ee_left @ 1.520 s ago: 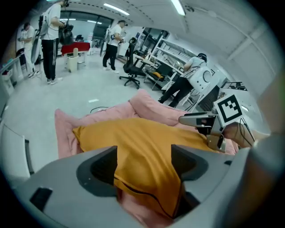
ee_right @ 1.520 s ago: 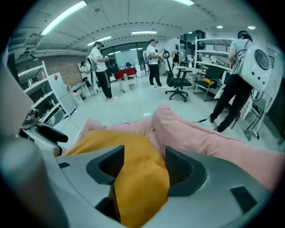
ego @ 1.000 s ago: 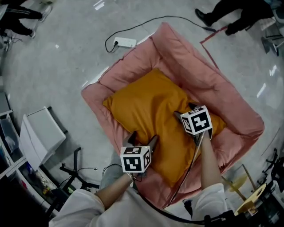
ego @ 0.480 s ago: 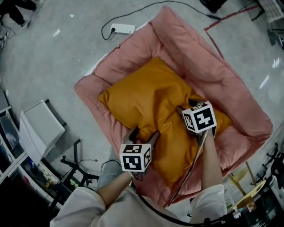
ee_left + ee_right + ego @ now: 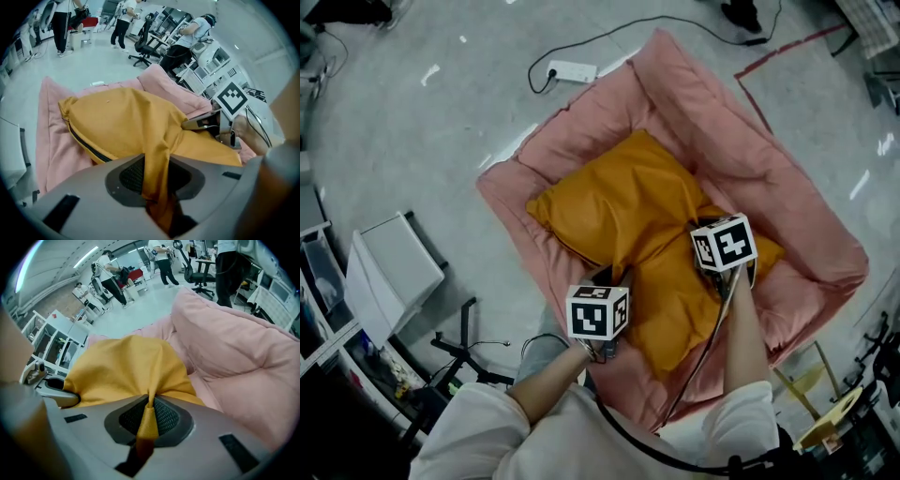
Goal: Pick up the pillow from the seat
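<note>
An orange pillow (image 5: 633, 202) lies in the hollow of a pink cushioned seat (image 5: 703, 98) on the floor. My left gripper (image 5: 613, 278) is at the pillow's near edge; its jaws have just been closing and now pinch a thick fold of orange cloth (image 5: 157, 173). My right gripper (image 5: 703, 230) is at the pillow's right side. It too has just closed, and a thin fold (image 5: 149, 416) is pressed between its pads. In the left gripper view the right gripper (image 5: 206, 123) shows beyond the bunched pillow (image 5: 117, 122). The seat's puffy wall (image 5: 234, 348) rises right of the pillow (image 5: 122, 366).
A white power strip (image 5: 572, 70) with a black cable lies on the floor beyond the seat. At the left stand a white box (image 5: 394, 272) and a black stand (image 5: 459, 361). Red tape (image 5: 778, 54) marks the floor. People and office chairs (image 5: 145, 44) are in the background.
Both grippers stood open over the pillow before; now each is shut on a fold of its cloth, which puckers toward them. The left gripper has sunk a little.
</note>
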The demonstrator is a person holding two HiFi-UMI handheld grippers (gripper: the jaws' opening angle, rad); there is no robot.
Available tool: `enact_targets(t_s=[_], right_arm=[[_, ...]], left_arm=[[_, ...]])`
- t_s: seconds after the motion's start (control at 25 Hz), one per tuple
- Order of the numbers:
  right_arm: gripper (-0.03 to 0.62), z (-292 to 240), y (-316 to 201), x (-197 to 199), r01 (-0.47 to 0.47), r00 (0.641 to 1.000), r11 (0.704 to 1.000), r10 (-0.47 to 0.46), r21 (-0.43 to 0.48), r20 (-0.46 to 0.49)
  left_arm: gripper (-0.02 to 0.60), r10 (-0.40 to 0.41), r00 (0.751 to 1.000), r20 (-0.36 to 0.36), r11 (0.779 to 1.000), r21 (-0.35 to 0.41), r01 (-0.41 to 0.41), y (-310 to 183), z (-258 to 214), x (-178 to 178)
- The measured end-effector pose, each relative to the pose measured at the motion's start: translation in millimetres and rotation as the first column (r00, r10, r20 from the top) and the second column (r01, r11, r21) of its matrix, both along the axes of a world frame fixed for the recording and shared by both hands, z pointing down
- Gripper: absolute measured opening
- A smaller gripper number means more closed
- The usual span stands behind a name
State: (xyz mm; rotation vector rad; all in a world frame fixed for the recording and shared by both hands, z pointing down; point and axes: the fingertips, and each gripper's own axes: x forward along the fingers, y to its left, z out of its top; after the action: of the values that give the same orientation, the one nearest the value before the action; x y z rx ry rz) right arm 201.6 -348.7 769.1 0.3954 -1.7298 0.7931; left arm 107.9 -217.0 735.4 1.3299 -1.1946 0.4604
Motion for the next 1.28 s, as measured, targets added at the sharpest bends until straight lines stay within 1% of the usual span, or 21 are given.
enact_targets(t_s=[0.12, 0.24, 0.32, 0.4, 0.48, 0.56, 0.76, 0.88, 1.08, 1.2, 1.28], right_arm=[[0.038, -15.9, -2.6, -4.6, -0.032, 0.999, 0.998, 0.030, 0.054, 0.042], [0.038, -44.1, -10.0, -5.8, -0.084, 0.992, 0.993, 0.076, 0.083, 0.098], [0.038, -65.8, -12.5, -6.9, -0.106, 0.987, 0.989, 0.092, 0.103, 0.130], [0.038, -93.2, -16.2, -10.7, -0.124, 0.979, 0.983, 0.100, 0.135, 0.176], [0.038, -124.9, -21.2, -17.0, -0.143, 0.969, 0.974, 0.103, 0.173, 0.225], [0.038, -152.7, -24.3, -22.0, -0.158, 0.962, 0.965, 0.102, 0.211, 0.253], [0.038, -204.7, -24.5, -22.6, -0.178, 0.958, 0.928, 0.088, 0.327, 0.274], [0.038, -241.6, -18.4, -23.3, -0.165, 0.954, 0.905, 0.046, 0.393, 0.296], [0.038, -297.5, -7.4, -24.8, -0.143, 0.940, 0.877, -0.025, 0.459, 0.341], [0.038, -319.5, -0.4, -34.0, -0.150, 0.931, 0.860, -0.044, 0.488, 0.362], [0.038, -330.5, 9.6, -43.7, -0.150, 0.924, 0.849, -0.062, 0.507, 0.377]], left_arm=[[0.081, -0.005, 1.000, -0.003, 1.000, 0.020, 0.005, -0.4, -13.0, -4.7], [0.069, -0.011, 1.000, -0.023, 0.998, 0.062, 0.012, -6.4, -38.2, -7.4], [0.069, -0.009, 0.999, -0.031, 0.994, 0.113, 0.013, -9.4, -59.2, -9.8], [0.069, -0.008, 1.000, -0.024, 0.984, 0.177, 0.012, -12.8, -80.5, -15.8], [0.069, -0.012, 1.000, -0.012, 0.972, 0.235, 0.014, -16.5, -101.1, -24.0], [0.069, -0.013, 1.000, -0.004, 0.960, 0.281, 0.014, -20.1, -119.8, -31.4], [0.080, -0.008, 1.000, 0.010, 0.933, 0.360, 0.004, -23.1, -159.7, -37.2], [0.083, -0.013, 1.000, 0.027, 0.907, 0.421, 0.001, -17.1, -188.8, -37.0], [0.089, -0.004, 0.997, 0.072, 0.863, 0.504, -0.033, -6.1, -232.8, -34.3], [0.088, -0.035, 0.995, 0.095, 0.839, 0.543, -0.022, 0.2, -255.5, -45.8], [0.091, -0.056, 0.993, 0.106, 0.831, 0.557, -0.013, 10.7, -264.2, -55.4]])
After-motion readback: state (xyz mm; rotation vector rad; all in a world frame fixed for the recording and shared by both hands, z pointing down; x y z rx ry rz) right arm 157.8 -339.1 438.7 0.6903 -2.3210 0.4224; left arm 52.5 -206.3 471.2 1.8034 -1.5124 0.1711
